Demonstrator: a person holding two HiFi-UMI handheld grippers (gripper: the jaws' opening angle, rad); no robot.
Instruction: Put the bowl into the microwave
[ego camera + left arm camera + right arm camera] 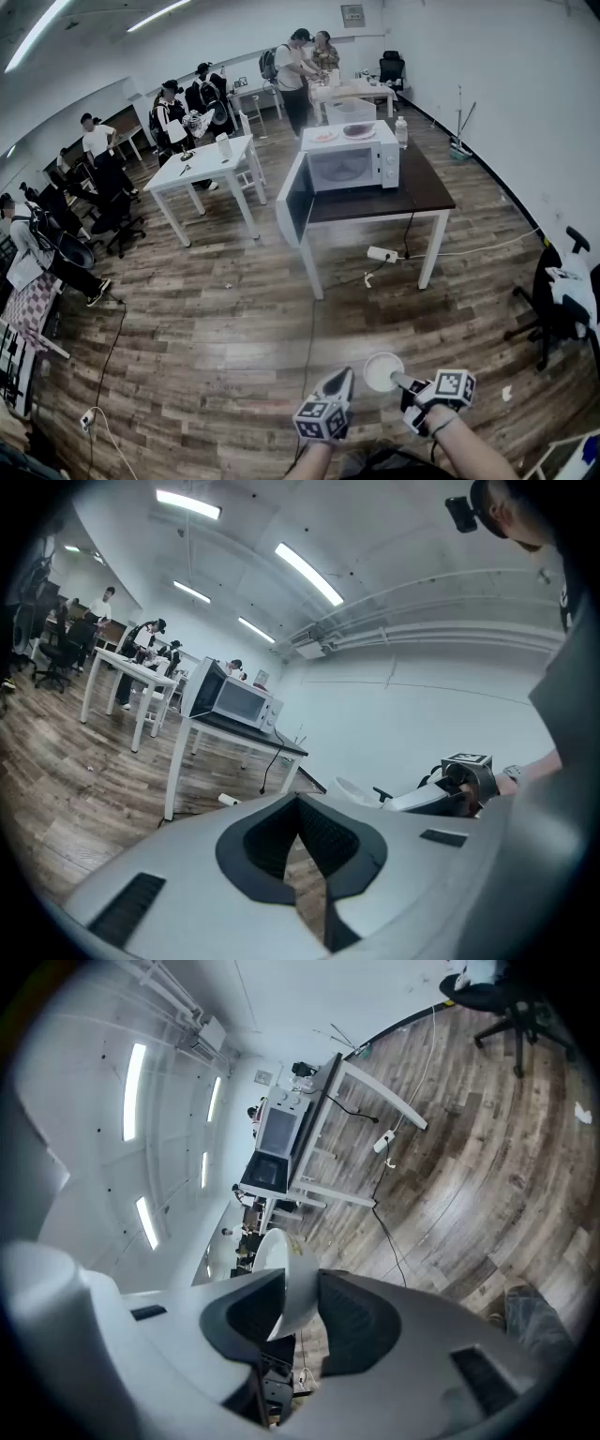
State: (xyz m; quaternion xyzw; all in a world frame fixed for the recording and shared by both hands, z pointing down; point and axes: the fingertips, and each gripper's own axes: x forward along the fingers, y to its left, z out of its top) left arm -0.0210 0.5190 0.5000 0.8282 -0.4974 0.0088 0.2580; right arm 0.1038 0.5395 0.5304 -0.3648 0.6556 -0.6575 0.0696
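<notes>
Bowl point(382, 371), white, is clamped by its rim in the right tongs point(401, 381), low over the wood floor point(216, 319). Left tongs point(345, 376) are closed and empty just beside it. A wide stretch of floor separates it from the microwave point(352, 167) on the worktop point(427, 192).

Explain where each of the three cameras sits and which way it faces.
Head view: on the person's head, facing steeply down at the floor and far microwave; both forearms, the left tool and the right tool with the bowl show.
Left gripper view: on the left tool, along its shut, empty jaws toward the microwave; the right hand shows.
Right gripper view: on the right tool, rolled sideways, toward the microwave; jaws clamp the bowl's rim.
Shared: all three show microwave and bowl.
</notes>
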